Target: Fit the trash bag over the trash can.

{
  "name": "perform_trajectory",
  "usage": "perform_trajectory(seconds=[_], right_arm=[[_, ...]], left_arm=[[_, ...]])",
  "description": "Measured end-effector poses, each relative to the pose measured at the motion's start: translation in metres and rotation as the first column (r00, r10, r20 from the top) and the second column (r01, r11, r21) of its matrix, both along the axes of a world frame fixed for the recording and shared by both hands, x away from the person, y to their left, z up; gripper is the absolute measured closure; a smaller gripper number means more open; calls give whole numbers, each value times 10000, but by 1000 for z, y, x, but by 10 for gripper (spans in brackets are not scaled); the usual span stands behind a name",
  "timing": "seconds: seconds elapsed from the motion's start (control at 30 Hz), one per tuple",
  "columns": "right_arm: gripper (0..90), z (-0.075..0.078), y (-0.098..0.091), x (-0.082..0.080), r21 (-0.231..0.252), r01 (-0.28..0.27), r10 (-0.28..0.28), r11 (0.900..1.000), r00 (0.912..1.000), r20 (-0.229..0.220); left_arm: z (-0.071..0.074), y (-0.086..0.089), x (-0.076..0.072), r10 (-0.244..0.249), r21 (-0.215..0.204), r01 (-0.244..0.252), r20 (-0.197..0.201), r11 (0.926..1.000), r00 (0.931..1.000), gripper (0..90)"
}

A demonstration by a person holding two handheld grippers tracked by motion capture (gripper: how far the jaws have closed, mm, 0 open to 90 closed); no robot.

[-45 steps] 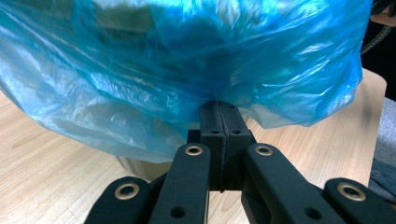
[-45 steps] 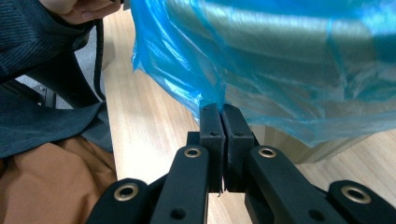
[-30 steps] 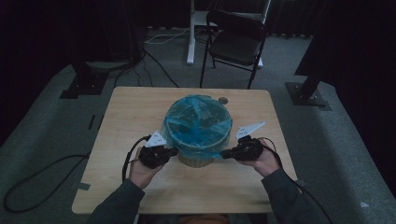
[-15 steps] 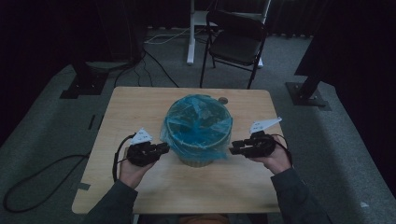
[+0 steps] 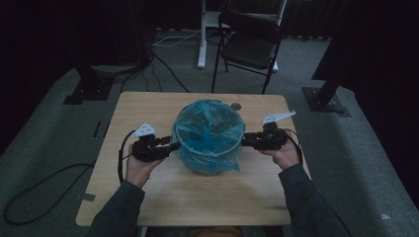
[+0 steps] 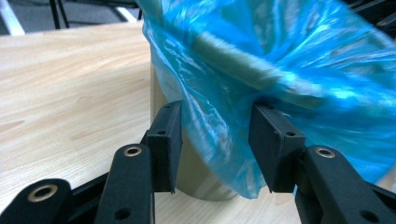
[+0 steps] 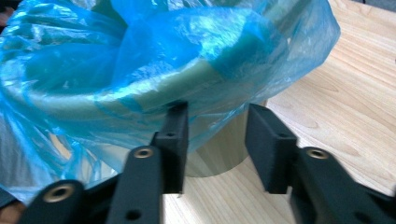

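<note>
**Blue plastic liner draped over the round bin**

Blue plastic liner (image 5: 207, 136) hangs folded over the rim of the round beige bin (image 6: 196, 172), between both grippers. Left gripper (image 6: 215, 144) has just been opening, film loose between its spread jaws; right gripper (image 7: 217, 147) stands apart beside the skirt, presumably letting it settle.

Blue plastic bag (image 6: 280, 70) draped over a bin (image 6: 196, 163) is seen hanging loosely between the just-opened jaws, wooden table (image 6: 65, 84) beyond.
</note>
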State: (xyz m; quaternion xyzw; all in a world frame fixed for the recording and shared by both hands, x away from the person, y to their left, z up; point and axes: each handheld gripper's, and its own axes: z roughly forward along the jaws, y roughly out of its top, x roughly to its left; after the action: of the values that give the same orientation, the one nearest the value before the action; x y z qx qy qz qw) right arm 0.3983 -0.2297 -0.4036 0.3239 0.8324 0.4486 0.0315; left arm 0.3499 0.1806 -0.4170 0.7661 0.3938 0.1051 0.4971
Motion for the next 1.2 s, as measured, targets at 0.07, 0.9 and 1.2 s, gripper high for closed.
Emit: perform_trajectory(seconds=[0.07, 0.9, 1.2], right_arm=[[661, -1, 1, 2, 15, -14, 14, 10000, 10000, -90], [726, 2, -11, 17, -563, 723, -729, 9958, 9973, -80], [638, 33, -15, 26, -8, 1580, -1576, 9874, 9853, 664]], left_arm=[[-3, -2, 6, 59, 31, -58, -216, 10000, 9997, 582], [-11, 10, 32, 1101, 618, -1076, -379, 9923, 9932, 672], [7, 17, 36, 1317, 136, -1316, -4, 9912, 9913, 643]])
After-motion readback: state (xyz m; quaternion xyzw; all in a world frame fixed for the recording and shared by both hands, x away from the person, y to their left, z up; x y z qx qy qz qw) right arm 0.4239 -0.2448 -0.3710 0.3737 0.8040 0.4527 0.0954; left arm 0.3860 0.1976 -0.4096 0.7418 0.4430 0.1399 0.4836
